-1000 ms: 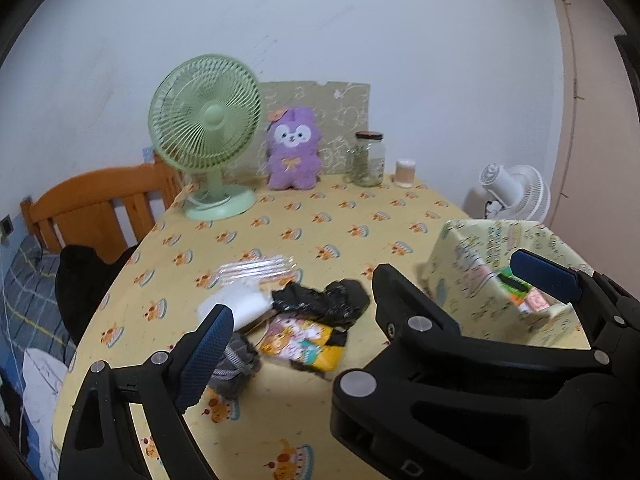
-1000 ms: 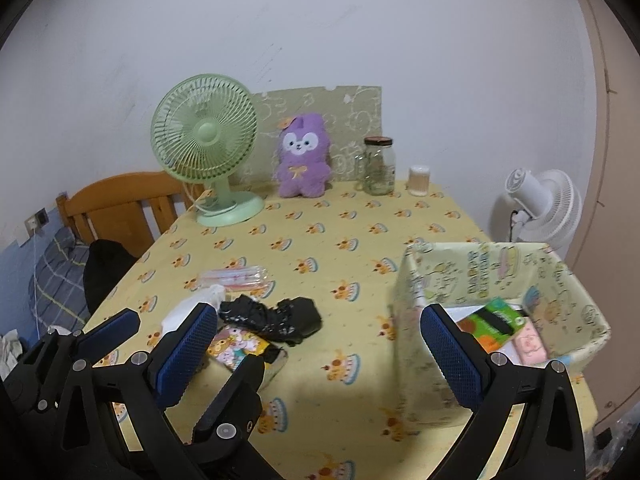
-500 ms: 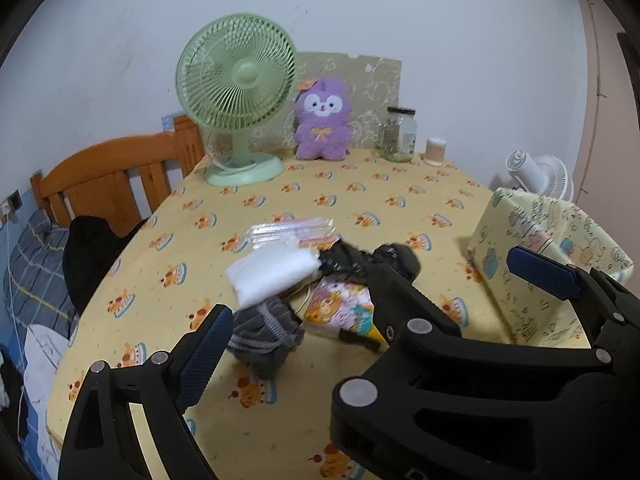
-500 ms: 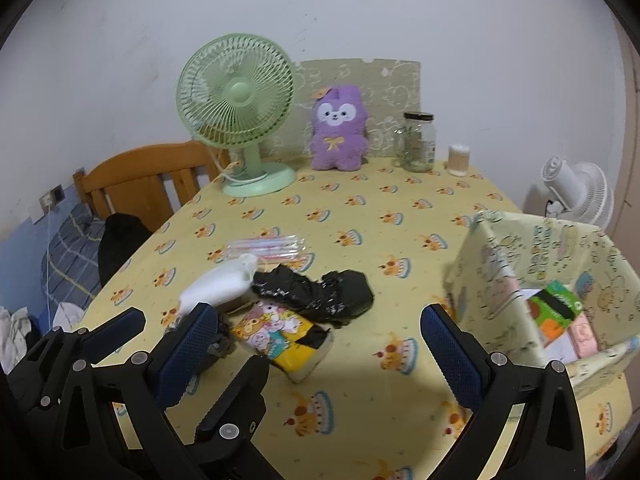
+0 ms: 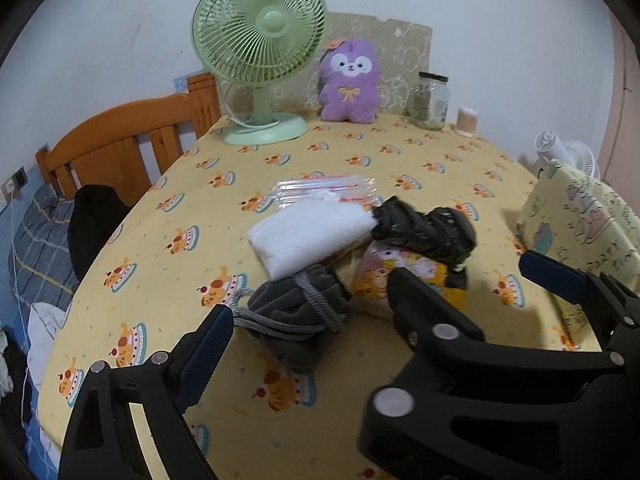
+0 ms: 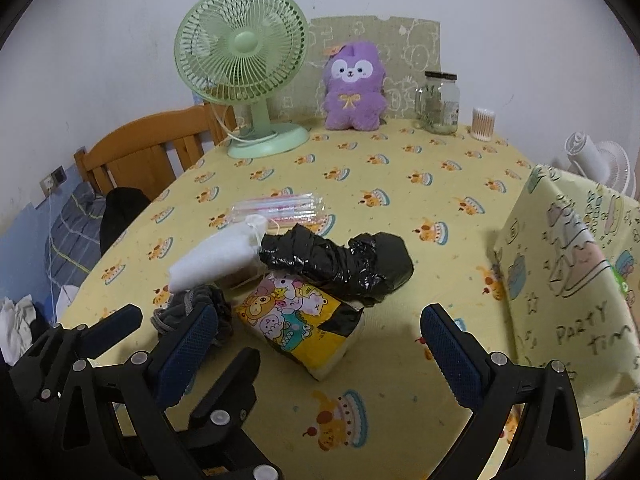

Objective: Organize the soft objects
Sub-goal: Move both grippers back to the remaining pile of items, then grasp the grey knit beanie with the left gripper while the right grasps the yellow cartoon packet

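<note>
A pile of soft items lies mid-table: a white cloth bundle (image 5: 312, 236) (image 6: 216, 254), a black plastic-wrapped roll (image 5: 428, 232) (image 6: 340, 264), a cartoon-printed tissue pack (image 5: 404, 276) (image 6: 300, 316) and a grey drawstring pouch (image 5: 300, 316) (image 6: 192, 308). My left gripper (image 5: 360, 312) hovers open just short of the pouch and the pack. My right gripper (image 6: 320, 320) is open too, its blue pads either side of the tissue pack and not touching it. A patterned paper box (image 5: 580, 232) (image 6: 572, 272) stands to the right. A purple plush (image 5: 350, 80) (image 6: 354, 84) sits against the back wall.
A clear pack of straws (image 6: 280, 206) lies behind the pile. At the back stand a green fan (image 6: 244, 72), a glass jar (image 6: 438, 102) and a cotton swab tub (image 6: 483, 124). A wooden chair (image 5: 120, 148) is on the left. The table's round edge curves near me.
Both grippers have moved forward and lower toward the pile, which now looks larger. The box has slid to the right edge of both views. Both grippers stay open and hold nothing.
</note>
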Motion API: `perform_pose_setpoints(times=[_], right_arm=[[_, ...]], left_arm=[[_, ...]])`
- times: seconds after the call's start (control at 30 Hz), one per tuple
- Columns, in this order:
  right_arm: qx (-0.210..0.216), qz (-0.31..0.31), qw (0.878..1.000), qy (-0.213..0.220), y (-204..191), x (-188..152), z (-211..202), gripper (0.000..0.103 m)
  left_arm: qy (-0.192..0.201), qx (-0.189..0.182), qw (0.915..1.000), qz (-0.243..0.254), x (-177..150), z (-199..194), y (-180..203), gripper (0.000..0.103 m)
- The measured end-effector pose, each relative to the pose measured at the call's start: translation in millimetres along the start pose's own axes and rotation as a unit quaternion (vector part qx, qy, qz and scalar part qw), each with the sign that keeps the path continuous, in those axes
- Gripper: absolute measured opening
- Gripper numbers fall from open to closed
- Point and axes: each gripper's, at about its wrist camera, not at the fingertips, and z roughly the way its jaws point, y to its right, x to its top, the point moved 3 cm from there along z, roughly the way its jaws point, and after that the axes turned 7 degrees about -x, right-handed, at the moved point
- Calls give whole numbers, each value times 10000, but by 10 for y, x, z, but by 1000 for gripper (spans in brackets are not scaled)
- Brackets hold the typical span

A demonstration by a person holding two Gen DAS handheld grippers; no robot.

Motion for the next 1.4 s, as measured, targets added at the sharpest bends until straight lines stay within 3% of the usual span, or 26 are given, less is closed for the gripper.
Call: perform_pose_setpoints(times=[0.17, 0.27, 0.33, 0.47, 0.87, 0.93, 0.97, 1.07, 1.4], right_arm=[[-1, 5, 9999, -145, -27, -21, 124, 103], [3, -3, 9998, -220, -40, -35, 176, 103], [27, 33, 9996, -290, -34, -35, 212, 103], [73, 27, 9994, -337, -53, -46, 254, 103], [26, 146, 9977, -655, -95, -43, 472, 100], [126, 174, 9974, -685, -91, -35, 489, 95], [171, 157, 9975, -671, -102, -32, 486, 86], [127, 67, 9981, -591, -143, -41, 458, 81], [231, 104, 9981, -570, -92, -137, 283, 76]], left_arm=[[-73, 82, 9999, -69, -5, 117, -107, 92], [-167, 195, 9996, -78, -1, 198, -175, 79], [-231, 69, 9996, -159, -7, 227, -199, 74], [-234, 6, 9997, -117, -22, 229, -187, 68], [-370, 142, 9992, 83, 20, 323, -169, 65], [-376, 148, 9992, 82, 22, 331, -172, 65], [-371, 147, 9992, 82, 19, 328, -171, 64], [-365, 139, 9992, 62, 19, 327, -174, 63], [-352, 3, 9994, 15, -84, 183, -63, 62]])
